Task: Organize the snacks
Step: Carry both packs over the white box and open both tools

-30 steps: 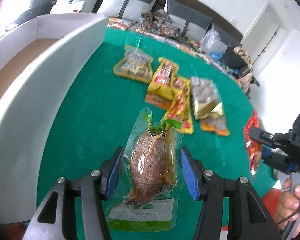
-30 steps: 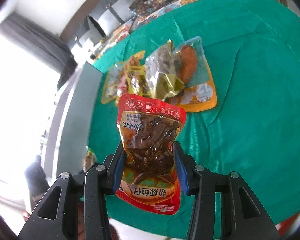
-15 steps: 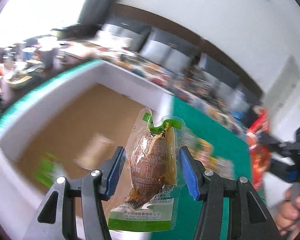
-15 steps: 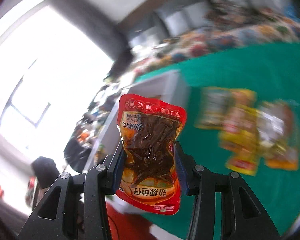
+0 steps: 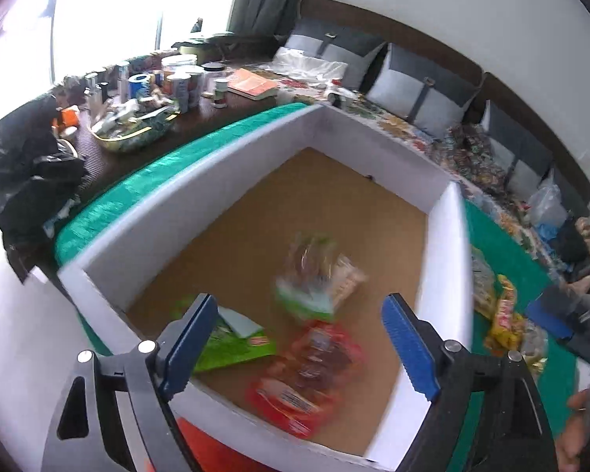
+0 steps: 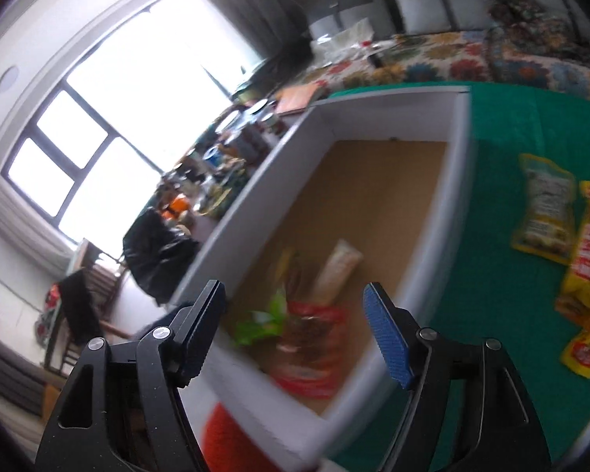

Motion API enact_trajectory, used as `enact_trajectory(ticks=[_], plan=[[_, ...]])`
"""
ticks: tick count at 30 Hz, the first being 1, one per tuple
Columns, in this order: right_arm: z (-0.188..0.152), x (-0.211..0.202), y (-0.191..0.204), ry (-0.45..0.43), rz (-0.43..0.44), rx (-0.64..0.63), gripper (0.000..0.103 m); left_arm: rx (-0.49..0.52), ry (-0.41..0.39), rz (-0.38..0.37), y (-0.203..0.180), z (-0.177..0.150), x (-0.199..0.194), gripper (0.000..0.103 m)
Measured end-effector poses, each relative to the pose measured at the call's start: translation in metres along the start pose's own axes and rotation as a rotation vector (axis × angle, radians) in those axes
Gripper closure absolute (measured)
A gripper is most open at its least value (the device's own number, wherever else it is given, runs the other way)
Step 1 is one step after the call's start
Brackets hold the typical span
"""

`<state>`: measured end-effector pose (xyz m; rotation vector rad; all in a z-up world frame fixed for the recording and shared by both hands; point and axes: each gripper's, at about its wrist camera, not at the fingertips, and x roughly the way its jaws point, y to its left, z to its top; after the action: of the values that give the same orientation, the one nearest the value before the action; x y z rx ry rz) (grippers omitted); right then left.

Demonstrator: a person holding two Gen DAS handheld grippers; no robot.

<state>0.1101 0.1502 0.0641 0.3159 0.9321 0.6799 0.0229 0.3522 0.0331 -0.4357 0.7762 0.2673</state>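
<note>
A white box [image 5: 224, 157] with a brown cardboard floor lies on the green table. My left gripper [image 5: 299, 316] hovers over its near corner, jaws opening, nothing between them. Below it a clear green-trimmed chicken pouch [image 5: 314, 275] is blurred in mid-fall inside the box. A red snack pouch [image 5: 306, 373] lies blurred on the box floor beside a green packet [image 5: 232, 338]. My right gripper [image 6: 293, 306] hangs over the same box [image 6: 458, 181], jaws opening and empty, with the red pouch [image 6: 310, 350] blurred beneath it.
Yellow snack packets [image 6: 546, 208] lie on the green cloth [image 6: 503, 291] right of the box, with more packets [image 5: 503, 314] seen in the left wrist view. A cluttered side table with cans and jars [image 5: 169, 82] stands behind. A hand [image 5: 582, 432] holds the other gripper's handle at lower right.
Both grippers swung from the green table to above the white box. Both opened and let go: the chicken pouch and the red pouch have dropped out of the jaws into the box.
</note>
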Motion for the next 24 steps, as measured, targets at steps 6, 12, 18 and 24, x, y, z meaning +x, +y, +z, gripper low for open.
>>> enact_trajectory(ticks=[6,12,18,24], plan=[[-0.076,-0.061,-0.116,-0.106,-0.447,-0.057,0.027,0.141,0.022,-0.176,-0.089,-0.034,-0.008,0.011],[-0.155,-0.154,-0.247,-0.15,-0.771,0.154,0.027,0.289,0.181,-0.326,-0.197,-0.098,0.021,0.005],[-0.16,-0.21,-0.321,-0.156,-0.879,0.337,0.027,0.45,0.279,-0.159,-0.262,-0.145,0.11,0.005],[-0.144,-0.227,-0.365,-0.201,-0.907,0.401,0.026,0.473,0.232,-0.061,-0.276,-0.133,0.158,0.005]])
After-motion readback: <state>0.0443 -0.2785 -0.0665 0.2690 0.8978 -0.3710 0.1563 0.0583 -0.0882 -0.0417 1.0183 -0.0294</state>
